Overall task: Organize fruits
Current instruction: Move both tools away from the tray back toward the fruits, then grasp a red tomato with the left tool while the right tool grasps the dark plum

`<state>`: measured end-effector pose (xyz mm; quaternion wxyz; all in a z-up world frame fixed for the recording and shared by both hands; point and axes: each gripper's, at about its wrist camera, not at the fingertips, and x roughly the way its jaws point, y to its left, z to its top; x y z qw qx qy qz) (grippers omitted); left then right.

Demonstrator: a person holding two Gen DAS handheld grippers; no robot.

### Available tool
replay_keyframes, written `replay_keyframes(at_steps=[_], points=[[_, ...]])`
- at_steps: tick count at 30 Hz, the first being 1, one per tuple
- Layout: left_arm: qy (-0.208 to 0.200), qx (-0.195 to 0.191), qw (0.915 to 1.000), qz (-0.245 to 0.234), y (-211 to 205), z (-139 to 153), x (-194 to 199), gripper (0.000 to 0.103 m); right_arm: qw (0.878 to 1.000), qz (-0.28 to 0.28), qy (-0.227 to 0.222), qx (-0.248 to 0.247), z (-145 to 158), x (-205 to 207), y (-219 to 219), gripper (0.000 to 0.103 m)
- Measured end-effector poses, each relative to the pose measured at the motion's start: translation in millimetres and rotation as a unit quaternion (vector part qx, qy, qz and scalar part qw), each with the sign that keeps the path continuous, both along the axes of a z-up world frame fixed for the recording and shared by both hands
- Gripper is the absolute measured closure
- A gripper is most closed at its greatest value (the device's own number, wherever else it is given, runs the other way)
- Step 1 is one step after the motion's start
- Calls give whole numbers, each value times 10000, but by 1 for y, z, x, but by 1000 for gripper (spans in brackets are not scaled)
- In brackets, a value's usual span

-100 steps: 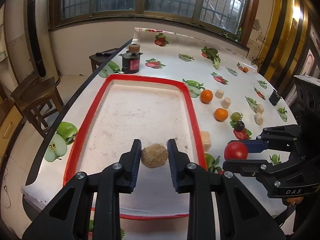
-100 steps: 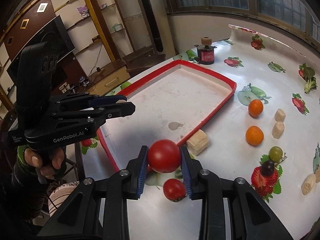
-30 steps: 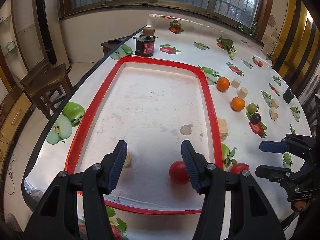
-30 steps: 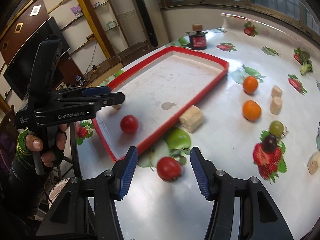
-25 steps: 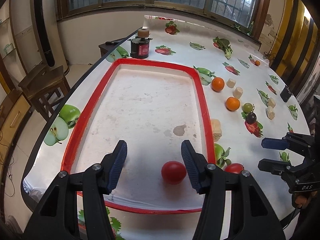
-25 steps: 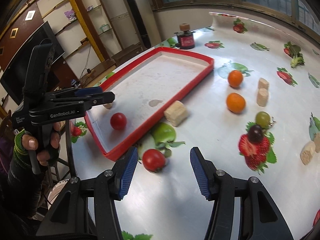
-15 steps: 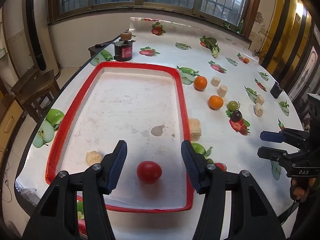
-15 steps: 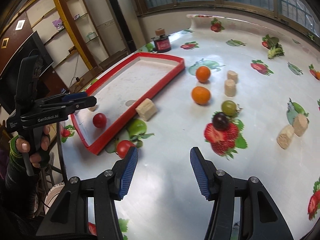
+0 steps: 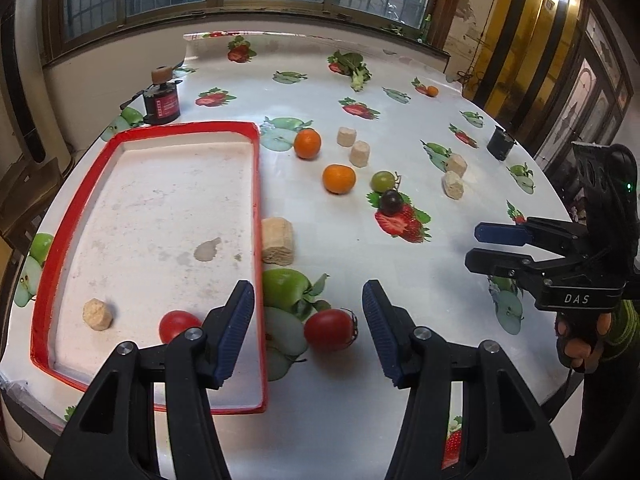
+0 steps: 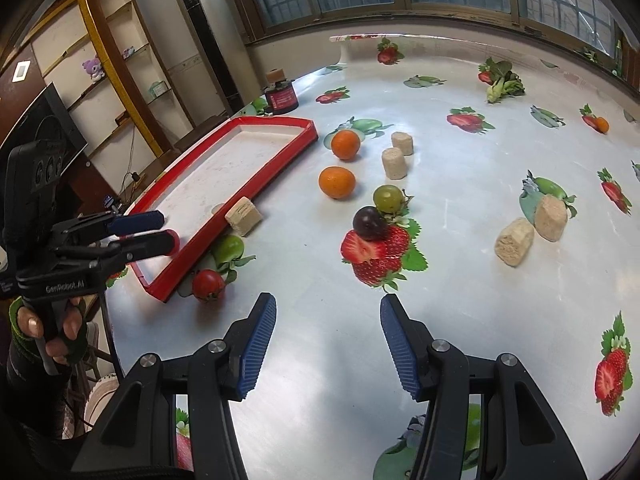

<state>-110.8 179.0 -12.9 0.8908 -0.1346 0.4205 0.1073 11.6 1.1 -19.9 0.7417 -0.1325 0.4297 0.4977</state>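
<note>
The red-rimmed tray holds a red tomato and a beige chunk at its near end. A second red tomato lies on the table just right of the tray, between the fingers of my open, empty left gripper; it also shows in the right wrist view. Two oranges, a green grape and a dark grape lie mid-table. My right gripper is open and empty over bare table, short of the dark grape.
Beige chunks lie scattered: one against the tray's right rim, two by the oranges, two further right. A dark jar stands behind the tray, a small black cup at far right. The table's near edge is close.
Both grippers have opened and let go: the beige chunk and one tomato now lie in the tray. Both then swung right; the left now frames the tomato on the table.
</note>
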Motion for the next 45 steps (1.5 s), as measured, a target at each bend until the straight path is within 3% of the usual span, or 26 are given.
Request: replay_keyframes(at_steps=[11,21,34,42,45], points=[[39,-25,9993,-384,-26,-1,6,48,9999,-2,-82,87,6,2,-4,47],[338,-148,9982,-482,-31,-30,13,48,9999,-17,-95,106,7,10,8,47],[392,27,9984,-407,-17,-41,21,48,9995,-162,-1,-260,-28,36,54,48],[469,191,9975,-485,-19,-44,28,48,9984,-373,-150,-409,-43,51,80,62],[484,195,9977,-426,-16,-45,29,56,9981,-426,-228,-391,-42,53,81,71]])
